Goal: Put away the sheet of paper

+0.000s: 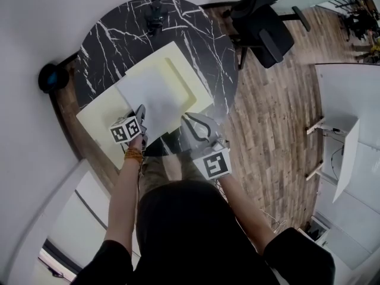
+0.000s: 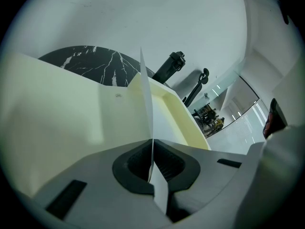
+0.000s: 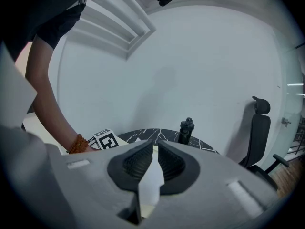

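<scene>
A white sheet of paper [image 1: 157, 94] hangs over an open pale yellow file case [image 1: 98, 116] on the round black marble table [image 1: 205, 40]. My left gripper [image 1: 141, 117] is shut on the sheet's near left edge. In the left gripper view the paper [image 2: 147, 104] stands edge-on and is pinched where the jaws [image 2: 152, 149] meet, with the case's tray beyond. My right gripper [image 1: 191, 124] is shut on the sheet's near right corner. In the right gripper view a strip of paper [image 3: 153, 178] is clamped between the closed pads [image 3: 155, 149].
A black bottle [image 1: 155, 18] stands at the table's far edge. A black office chair [image 1: 264, 25] is on the wood floor to the right, and a white desk [image 1: 350, 100] beyond it. A white wall runs close along the left.
</scene>
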Available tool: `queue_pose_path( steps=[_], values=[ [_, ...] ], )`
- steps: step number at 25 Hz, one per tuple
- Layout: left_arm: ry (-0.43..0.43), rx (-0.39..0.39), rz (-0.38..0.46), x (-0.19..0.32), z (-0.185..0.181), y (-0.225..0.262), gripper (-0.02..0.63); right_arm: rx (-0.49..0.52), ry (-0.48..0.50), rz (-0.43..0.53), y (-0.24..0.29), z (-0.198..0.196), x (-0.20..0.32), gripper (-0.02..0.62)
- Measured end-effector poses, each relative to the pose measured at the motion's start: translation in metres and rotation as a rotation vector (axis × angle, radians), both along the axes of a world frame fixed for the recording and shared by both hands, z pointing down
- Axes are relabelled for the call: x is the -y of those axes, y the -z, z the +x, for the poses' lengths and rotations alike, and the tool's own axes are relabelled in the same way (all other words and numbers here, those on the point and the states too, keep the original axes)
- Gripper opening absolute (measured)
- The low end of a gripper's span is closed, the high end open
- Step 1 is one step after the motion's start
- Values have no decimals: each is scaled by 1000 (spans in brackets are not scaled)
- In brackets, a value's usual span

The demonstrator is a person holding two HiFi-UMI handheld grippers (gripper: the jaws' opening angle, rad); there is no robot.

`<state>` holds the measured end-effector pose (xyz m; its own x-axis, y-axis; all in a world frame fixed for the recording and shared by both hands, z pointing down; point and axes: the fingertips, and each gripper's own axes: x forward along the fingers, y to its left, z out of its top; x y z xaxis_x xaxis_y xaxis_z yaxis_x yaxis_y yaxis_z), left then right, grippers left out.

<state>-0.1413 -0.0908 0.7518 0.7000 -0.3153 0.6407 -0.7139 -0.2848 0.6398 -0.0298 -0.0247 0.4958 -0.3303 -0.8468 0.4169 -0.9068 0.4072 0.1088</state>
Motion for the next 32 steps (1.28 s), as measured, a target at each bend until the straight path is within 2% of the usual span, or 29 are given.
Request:
queue_pose_path(
  steps=[5, 18, 26, 32],
  values=[
    [24, -11, -21, 2, 6, 6, 6, -3, -16, 10, 4, 4, -5, 34],
    [-76, -14, -36, 8, 65, 3, 6, -28, -131, 6, 8, 49, -20, 33],
    [-110, -10, -42, 10, 88, -2, 6, -10, -194, 17, 10, 70, -23, 33],
    [-111, 2, -34, 9, 91, -4, 6, -10, -229, 20, 9, 88, -23, 34]
  ],
)
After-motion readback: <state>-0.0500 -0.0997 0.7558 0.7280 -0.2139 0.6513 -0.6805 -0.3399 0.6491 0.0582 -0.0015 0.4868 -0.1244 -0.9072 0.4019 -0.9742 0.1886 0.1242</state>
